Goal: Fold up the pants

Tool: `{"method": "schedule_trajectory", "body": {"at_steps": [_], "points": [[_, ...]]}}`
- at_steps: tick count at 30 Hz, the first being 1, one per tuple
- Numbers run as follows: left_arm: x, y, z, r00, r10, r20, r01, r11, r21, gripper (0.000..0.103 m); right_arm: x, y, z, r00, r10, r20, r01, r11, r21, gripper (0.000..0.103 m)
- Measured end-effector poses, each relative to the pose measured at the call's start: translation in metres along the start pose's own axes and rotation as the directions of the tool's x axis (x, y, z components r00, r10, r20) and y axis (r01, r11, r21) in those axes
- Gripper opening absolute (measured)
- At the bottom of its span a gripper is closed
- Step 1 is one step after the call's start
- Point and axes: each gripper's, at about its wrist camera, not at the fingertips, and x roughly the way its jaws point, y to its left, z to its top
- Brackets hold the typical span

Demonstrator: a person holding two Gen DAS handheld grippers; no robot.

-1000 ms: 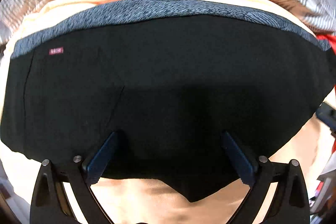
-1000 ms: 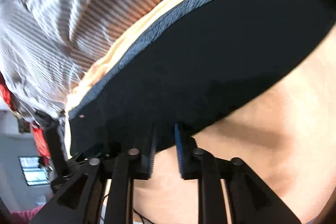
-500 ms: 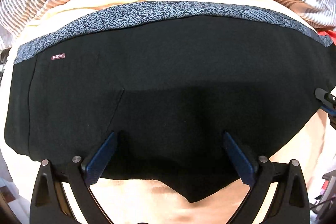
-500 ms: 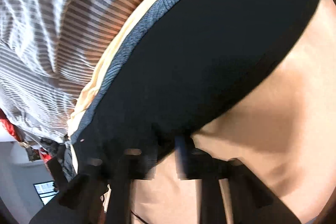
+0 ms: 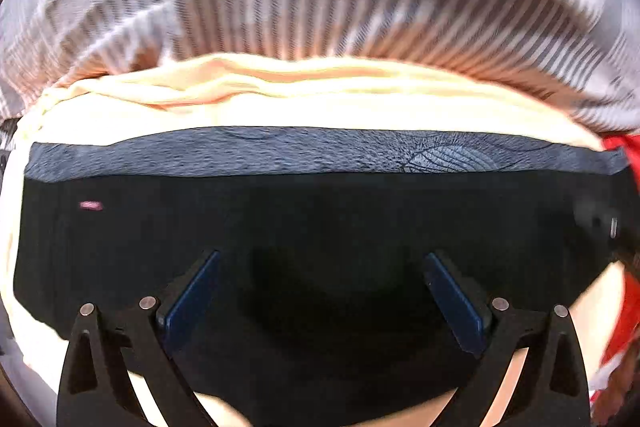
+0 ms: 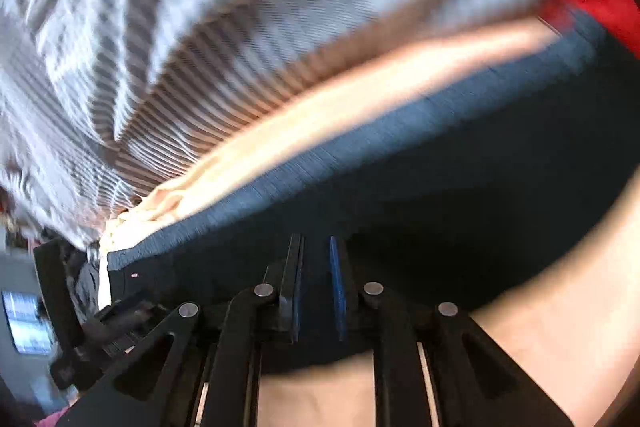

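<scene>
**Black pants spread flat, one edge nipped**

While the black pants (image 5: pixel 320 227) lie spread across a pale peach sheet (image 5: pixel 280 107), their grey patterned waistband (image 5: pixel 320 151) runs along the far edge, with a small pink label (image 5: pixel 91 205) just below it at one end. Beyond the sheet lies a rumpled striped blanket (image 5: pixel 320 7), and a bit of red cloth (image 5: pixel 620 147) shows at the waistband's right end.

Over the dark fabric hangs the left gripper (image 5: pixel 320 291), pointing straight down; its jaws stand wide apart with blue pads (image 5: pixel 192 299) clear of any fold, gripping nothing.

At the near hem the right gripper (image 6: pixel 316 287) comes in at a slant. Its jaws have just been closing and now stand nearly together, black cloth between the pads, so the pants' edge looks pinched there. Much of this view is blurred. At its left edge the other gripper's dark frame is dimly visible.
</scene>
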Motion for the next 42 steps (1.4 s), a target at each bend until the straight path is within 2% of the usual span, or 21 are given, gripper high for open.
{"method": "schedule_trajectory", "body": {"at_steps": [2, 3, 4, 6, 9, 11, 13, 15, 16, 18, 20, 21, 24, 26, 30, 32, 37, 40, 42], "points": [[0.019, -0.010, -0.006, 0.998, 0.020, -0.065, -0.019, 1.000, 0.009, 0.101, 0.027, 0.007, 0.015, 0.999, -0.019, -0.032, 0.018, 0.999, -0.045, 0.016], [0.022, -0.012, -0.010, 0.998, 0.021, -0.064, -0.020, 1.000, 0.005, 0.101, 0.036, 0.006, 0.019, 0.998, -0.052, -0.045, 0.049, 0.996, -0.068, 0.016], [0.019, -0.011, -0.014, 0.999, 0.018, -0.030, -0.019, 1.000, -0.008, 0.101, 0.042, 0.001, 0.023, 0.996, -0.077, -0.049, 0.072, 0.994, -0.084, 0.016], [0.017, -0.011, -0.021, 1.000, 0.007, -0.029, -0.007, 1.000, -0.013, 0.102, 0.037, -0.025, 0.033, 0.994, -0.107, -0.014, 0.106, 0.992, -0.064, 0.016], [0.020, -0.004, -0.025, 1.000, 0.000, -0.027, -0.001, 1.000, -0.025, 0.103, 0.013, -0.082, 0.050, 0.985, -0.167, 0.040, 0.164, 0.985, 0.057, 0.016], [0.023, 0.005, -0.024, 1.000, 0.014, -0.021, -0.014, 1.000, -0.014, 0.103, -0.003, -0.123, 0.061, 0.983, -0.171, 0.063, 0.157, 0.971, 0.177, 0.015], [0.021, 0.003, -0.025, 1.000, 0.028, -0.014, -0.028, 0.999, -0.018, 0.103, -0.022, -0.157, 0.071, 0.969, -0.228, 0.090, 0.196, 0.941, 0.278, 0.015], [0.021, 0.003, -0.025, 0.999, 0.038, -0.011, -0.039, 0.999, -0.026, 0.103, -0.040, -0.180, 0.077, 0.944, -0.311, 0.113, 0.259, 0.906, 0.334, 0.016], [0.023, 0.002, -0.025, 0.999, 0.044, -0.012, -0.044, 0.999, -0.027, 0.103, -0.050, -0.190, 0.077, 0.940, -0.318, 0.123, 0.255, 0.896, 0.363, 0.016], [0.018, -0.004, -0.027, 0.998, 0.062, -0.016, -0.062, 0.998, -0.015, 0.103, -0.068, -0.206, 0.069, 0.961, -0.236, 0.142, 0.154, 0.888, 0.434, 0.027], [0.025, -0.017, -0.015, 0.995, 0.092, -0.025, -0.092, 0.996, 0.014, 0.103, -0.085, -0.216, 0.053, 0.975, -0.149, 0.167, 0.053, 0.879, 0.473, 0.065], [0.020, -0.025, -0.012, 0.994, 0.109, -0.029, -0.108, 0.994, 0.029, 0.103, -0.095, -0.220, 0.041, 0.976, -0.106, 0.188, 0.001, 0.873, 0.488, 0.068], [0.008, -0.043, -0.003, 0.991, 0.129, -0.042, -0.126, 0.990, 0.066, 0.103, -0.116, -0.237, -0.008, 0.972, 0.043, 0.231, -0.164, 0.828, 0.536, 0.068], [-0.002, -0.058, -0.001, 0.993, 0.115, -0.038, -0.111, 0.991, 0.076, 0.103, -0.120, -0.249, -0.039, 0.965, 0.095, 0.243, -0.222, 0.789, 0.573, 0.068], [-0.031, -0.111, 0.001, 0.998, 0.063, 0.005, -0.064, 0.992, 0.107, 0.103, -0.116, -0.268, -0.078, 0.962, 0.106, 0.253, -0.243, 0.758, 0.605, 0.068], [-0.033, -0.146, 0.007, 0.999, 0.030, 0.022, -0.033, 0.992, 0.125, 0.103, -0.113, -0.277, -0.088, 0.949, 0.115, 0.293, -0.277, 0.746, 0.605, 0.068], [-0.016, -0.226, 0.017, 0.999, -0.011, 0.035, 0.005, 0.985, 0.174, 0.103, -0.099, -0.271, -0.075, 0.935, 0.128, 0.329, -0.301, 0.777, 0.553, 0.068], [0.007, -0.264, 0.008, 1.000, 0.023, 0.016, -0.027, 0.970, 0.243, 0.103, -0.096, -0.272, -0.064, 0.932, 0.115, 0.343, -0.291, 0.803, 0.520, 0.068], [0.013, -0.272, 0.000, 0.998, 0.050, 0.034, -0.057, 0.968, 0.244, 0.103, -0.093, -0.271, -0.057, 0.925, 0.105, 0.364, -0.292, 0.809, 0.509, 0.068]]}}
